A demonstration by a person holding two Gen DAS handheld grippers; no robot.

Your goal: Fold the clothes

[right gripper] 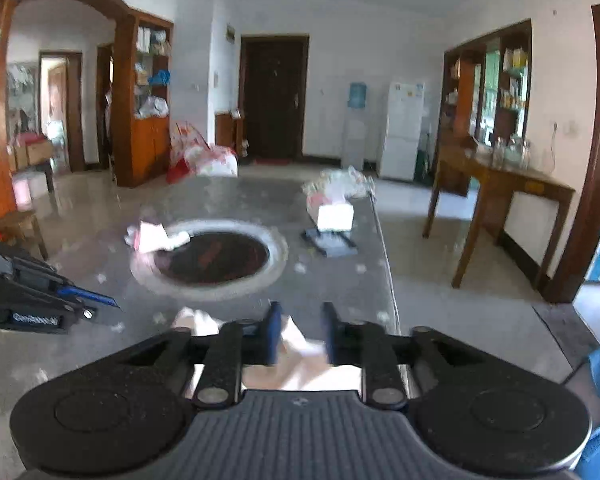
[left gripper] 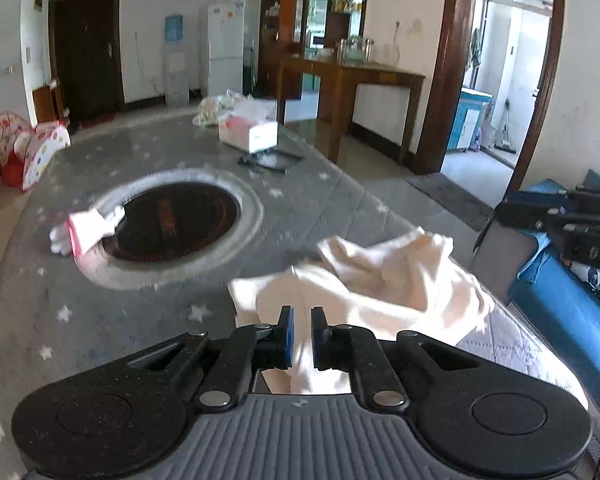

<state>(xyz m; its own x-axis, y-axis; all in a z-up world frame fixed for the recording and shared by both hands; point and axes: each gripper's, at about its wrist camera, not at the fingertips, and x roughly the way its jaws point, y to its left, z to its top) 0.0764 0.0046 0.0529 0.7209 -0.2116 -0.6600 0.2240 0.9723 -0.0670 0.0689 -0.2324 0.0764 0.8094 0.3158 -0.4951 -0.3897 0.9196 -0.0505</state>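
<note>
Nearest the lens in both views sat my 2 tools, and under them my grey star-printed table cover (left gripper: 148,148) filled the lower half of each frame. Its round pale-rimmed opening (left gripper: 176,228) lay left of center in the left wrist view, dark inside. A cream garment (left gripper: 380,284) lay crumpled on the cover at lower center-right of that view, with a fold rising between the fingers of my left gripper (left gripper: 301,334). Those blue-padded jaws stood a narrow gap apart with cloth in the gap; whether the pads still pressed it I could not tell. In the right wrist view my right gripper (right gripper: 299,332) stood with its jaws plainly apart, the same cream cloth lying low between them and not pinched. My left tool showed at that view's left edge, dark with a blue pad.

Smaller things sat farther up the cover. A white box (left gripper: 249,130) with pink contents stood at upper center, and a dark flat frame-like item (left gripper: 269,159) lay just in front of it. A small white-and-pink folded piece (left gripper: 85,232) rested on the opening's left rim.
</note>
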